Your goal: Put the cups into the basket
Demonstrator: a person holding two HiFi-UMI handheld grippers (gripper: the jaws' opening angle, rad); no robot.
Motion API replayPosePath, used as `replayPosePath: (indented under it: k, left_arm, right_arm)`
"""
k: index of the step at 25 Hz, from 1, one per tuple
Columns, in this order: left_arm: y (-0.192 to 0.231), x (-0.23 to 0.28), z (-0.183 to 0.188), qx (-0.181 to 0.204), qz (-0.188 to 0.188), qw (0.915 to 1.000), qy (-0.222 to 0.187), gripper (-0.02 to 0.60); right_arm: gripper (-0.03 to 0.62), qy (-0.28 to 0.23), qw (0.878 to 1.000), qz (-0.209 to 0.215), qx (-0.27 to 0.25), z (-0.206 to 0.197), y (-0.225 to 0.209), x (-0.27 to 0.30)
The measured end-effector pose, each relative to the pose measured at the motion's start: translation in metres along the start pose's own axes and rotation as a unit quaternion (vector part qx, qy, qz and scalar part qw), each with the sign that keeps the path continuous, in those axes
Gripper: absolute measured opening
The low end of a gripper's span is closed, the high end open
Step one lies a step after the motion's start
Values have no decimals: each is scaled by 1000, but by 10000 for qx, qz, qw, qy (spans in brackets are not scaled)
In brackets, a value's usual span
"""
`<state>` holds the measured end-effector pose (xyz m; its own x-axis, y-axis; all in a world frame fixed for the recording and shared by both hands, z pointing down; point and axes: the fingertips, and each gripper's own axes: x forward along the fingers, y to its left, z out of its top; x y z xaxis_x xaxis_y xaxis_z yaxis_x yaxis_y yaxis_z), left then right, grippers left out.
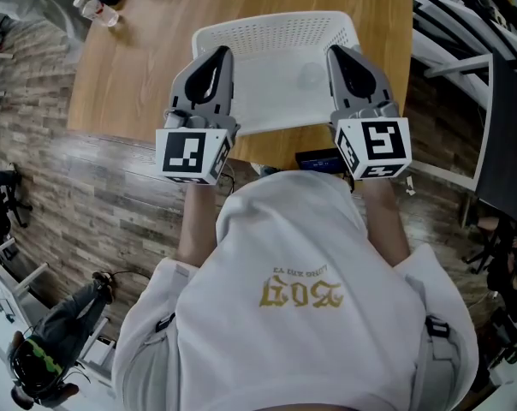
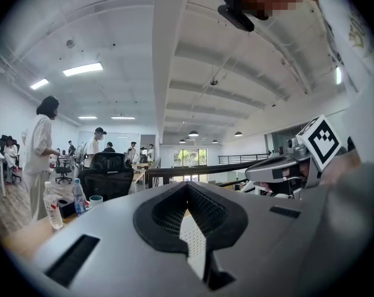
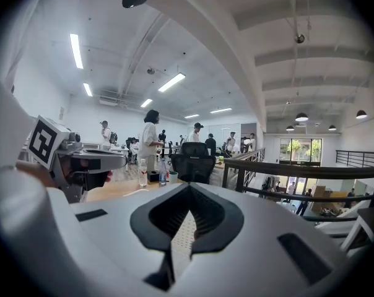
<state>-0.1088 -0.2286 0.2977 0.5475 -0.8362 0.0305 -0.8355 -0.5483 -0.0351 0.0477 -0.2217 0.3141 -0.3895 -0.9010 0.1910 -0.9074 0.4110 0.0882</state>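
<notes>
Left gripper [image 1: 216, 62] and right gripper [image 1: 342, 58] each clench a perforated side wall of the white basket [image 1: 276, 37] spanning between them, no cup shows plainly inside, and one small cup [image 2: 95, 198] stands far beyond the left jaws

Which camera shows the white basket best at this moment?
The head view: it shows the whole basket on the table, with the left gripper and right gripper at its near corners. Each gripper view shows only a perforated white strip of it between the fingers.
</notes>
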Motion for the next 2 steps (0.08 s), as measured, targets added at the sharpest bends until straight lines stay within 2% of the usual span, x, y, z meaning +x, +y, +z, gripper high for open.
replayPosePath:
  k: [2]
  left_arm:
    - [-1, 0, -2, -44, -62, 10000, -3, 8]
  right_arm:
    - [9, 19, 10000, 8, 1, -1, 1, 1]
